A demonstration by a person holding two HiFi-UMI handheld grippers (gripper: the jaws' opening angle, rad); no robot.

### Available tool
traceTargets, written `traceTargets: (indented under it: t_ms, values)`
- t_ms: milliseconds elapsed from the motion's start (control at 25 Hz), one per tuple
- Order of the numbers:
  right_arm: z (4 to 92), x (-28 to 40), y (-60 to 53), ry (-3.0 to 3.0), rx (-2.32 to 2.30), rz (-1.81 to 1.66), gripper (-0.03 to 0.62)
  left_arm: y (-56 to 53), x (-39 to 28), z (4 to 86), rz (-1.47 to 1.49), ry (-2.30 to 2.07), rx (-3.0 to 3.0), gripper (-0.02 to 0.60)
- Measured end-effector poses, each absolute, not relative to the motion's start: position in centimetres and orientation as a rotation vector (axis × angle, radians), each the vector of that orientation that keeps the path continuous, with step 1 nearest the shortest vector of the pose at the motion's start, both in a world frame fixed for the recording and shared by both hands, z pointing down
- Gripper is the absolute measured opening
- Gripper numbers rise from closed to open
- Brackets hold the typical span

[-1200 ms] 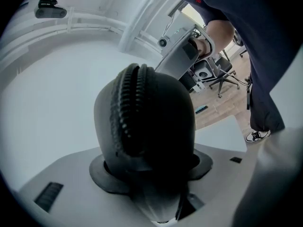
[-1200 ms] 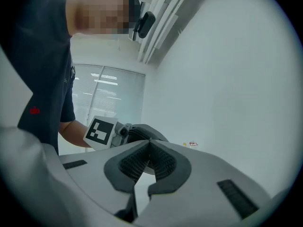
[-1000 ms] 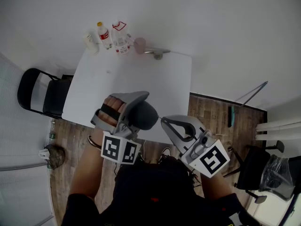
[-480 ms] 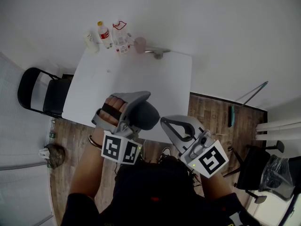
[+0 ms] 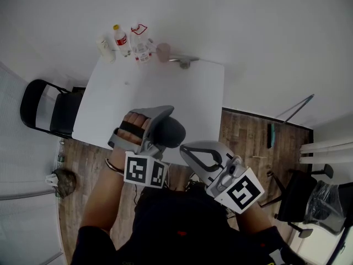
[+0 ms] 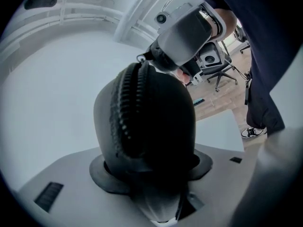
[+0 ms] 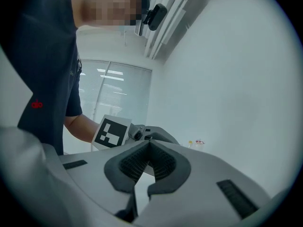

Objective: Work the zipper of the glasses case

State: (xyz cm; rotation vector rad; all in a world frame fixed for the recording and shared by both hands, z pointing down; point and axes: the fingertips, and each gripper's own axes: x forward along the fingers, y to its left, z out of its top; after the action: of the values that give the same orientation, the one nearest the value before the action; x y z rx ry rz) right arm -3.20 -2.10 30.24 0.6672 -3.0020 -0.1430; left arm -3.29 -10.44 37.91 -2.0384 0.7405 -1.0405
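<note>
A black oval glasses case (image 5: 171, 132) is held up over the near edge of the white table (image 5: 193, 93), and my left gripper (image 5: 162, 127) is shut on it. In the left gripper view the case (image 6: 156, 122) stands on end between the grey jaws, its zipper teeth (image 6: 124, 112) running up the left side. My right gripper (image 5: 183, 148) is shut, its tip against the case's end. The left gripper view shows that tip (image 6: 152, 56) on the small zipper pull (image 6: 140, 58). The right gripper (image 7: 149, 148) has its ribbed pads pressed together in its own view, and they hide the case.
Two bottles (image 5: 121, 40) (image 5: 142, 44) and a pink cup (image 5: 164, 52) stand at the table's far edge. A black folding chair (image 5: 44, 109) is at the left, an office chair (image 5: 309, 197) at the right. Wood floor surrounds the table.
My right gripper has shifted left and toward the person, its tip now under the case's end. The left gripper with the case has barely moved.
</note>
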Motion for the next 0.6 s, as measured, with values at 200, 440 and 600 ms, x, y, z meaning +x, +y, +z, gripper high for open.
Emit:
traceTargets:
  t_ms: [200,440,600]
  values:
    - [30.9,-3.8,-2.3,-2.984,0.685,-0.054,0.014,-10.6,-3.4,38.9,-1.097,0.731,-2.035,0.276]
    - [31.7,-4.5,-2.1,-2.954,0.665,-0.057,0.015,-10.3,-3.4,40.1,-1.146,0.712,-2.039,0.276]
    - [31.5,-4.5,-2.2,-2.983,0.707,0.007,0.015,-10.1,-3.2,40.4,-1.115,0.727,-2.105,0.276]
